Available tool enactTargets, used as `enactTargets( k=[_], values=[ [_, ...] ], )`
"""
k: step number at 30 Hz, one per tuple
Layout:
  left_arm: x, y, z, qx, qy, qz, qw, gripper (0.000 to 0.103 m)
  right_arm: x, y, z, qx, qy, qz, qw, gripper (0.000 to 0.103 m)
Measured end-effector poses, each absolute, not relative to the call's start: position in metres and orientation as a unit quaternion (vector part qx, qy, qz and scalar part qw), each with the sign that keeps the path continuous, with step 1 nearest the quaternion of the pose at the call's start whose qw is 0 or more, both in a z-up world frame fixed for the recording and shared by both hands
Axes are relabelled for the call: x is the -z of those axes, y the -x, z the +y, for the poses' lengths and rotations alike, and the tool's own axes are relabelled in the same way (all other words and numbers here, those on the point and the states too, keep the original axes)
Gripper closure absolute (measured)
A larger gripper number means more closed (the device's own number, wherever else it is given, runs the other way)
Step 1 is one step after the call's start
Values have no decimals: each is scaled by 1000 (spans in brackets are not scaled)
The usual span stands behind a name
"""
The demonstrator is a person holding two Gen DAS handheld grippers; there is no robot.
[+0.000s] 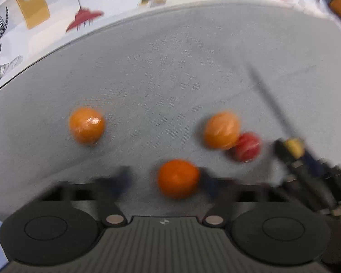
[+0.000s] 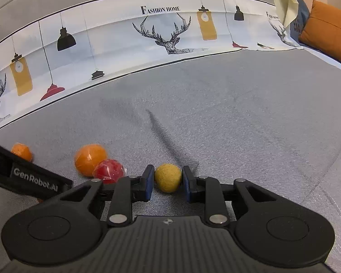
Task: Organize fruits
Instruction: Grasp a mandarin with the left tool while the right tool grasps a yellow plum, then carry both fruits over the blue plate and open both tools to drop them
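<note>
Fruit is scattered across the grey fabric surface (image 2: 238,113), pretty loosely. Right gripper (image 2: 168,179) has its blue pads either side of a yellow ball-shaped fruit (image 2: 167,177), pinching it or very close to it; the left pad looks like it's touching, the right one I honestly can't call. The fruit sits on the fabric.

Just left of that there's a red fruit (image 2: 109,170) in shiny wrap, touching a bigger orange (image 2: 89,159) behind it. Further left another orange (image 2: 21,151) peeks out behind the other tool's black body.

The left wrist view is badly motion-blurred. Left gripper (image 1: 168,179) is spread wide, with a deep orange fruit (image 1: 178,178) between the fingers; its right side seems to meet the finger there, while the left finger is clearly apart from it. One more orange (image 1: 86,125) sits off to the left, well apart.

A white cloth with printed deer and lamps (image 2: 166,34) runs along the back edge.
</note>
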State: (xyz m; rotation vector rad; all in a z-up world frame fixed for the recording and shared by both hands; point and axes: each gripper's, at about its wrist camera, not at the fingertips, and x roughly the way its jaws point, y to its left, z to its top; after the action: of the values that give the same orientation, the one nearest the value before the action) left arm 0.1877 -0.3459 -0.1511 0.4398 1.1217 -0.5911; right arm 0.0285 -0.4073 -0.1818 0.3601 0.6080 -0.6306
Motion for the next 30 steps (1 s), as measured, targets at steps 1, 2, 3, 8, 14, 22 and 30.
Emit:
enactTargets(
  k=[1, 2, 3, 8, 14, 22, 30],
  values=[
    [147, -185, -346, 276, -207, 510, 787, 64, 182, -29, -407, 304, -172, 293, 890, 76],
    [143, -182, -345, 281, -211, 499, 792, 64, 182, -29, -406, 305, -171, 292, 890, 76],
    [139, -177, -343, 284, -218, 485, 798, 64, 182, -29, -406, 305, -170, 292, 890, 76],
    [111, -160, -312, 256, -211, 465, 821, 64, 174, -24, -403, 308, -170, 265, 898, 76],
    [61, -125, -230, 215, -202, 466, 834, 64, 153, -15, -383, 294, -111, 231, 921, 76],
    [13, -59, -103, 147, -174, 481, 847, 64, 82, 30, -315, 197, -83, 225, 951, 76],
    [-21, 1, -17, 94, -128, 470, 868, 64, 31, 100, -209, 32, -56, 250, 966, 76]
  ],
)
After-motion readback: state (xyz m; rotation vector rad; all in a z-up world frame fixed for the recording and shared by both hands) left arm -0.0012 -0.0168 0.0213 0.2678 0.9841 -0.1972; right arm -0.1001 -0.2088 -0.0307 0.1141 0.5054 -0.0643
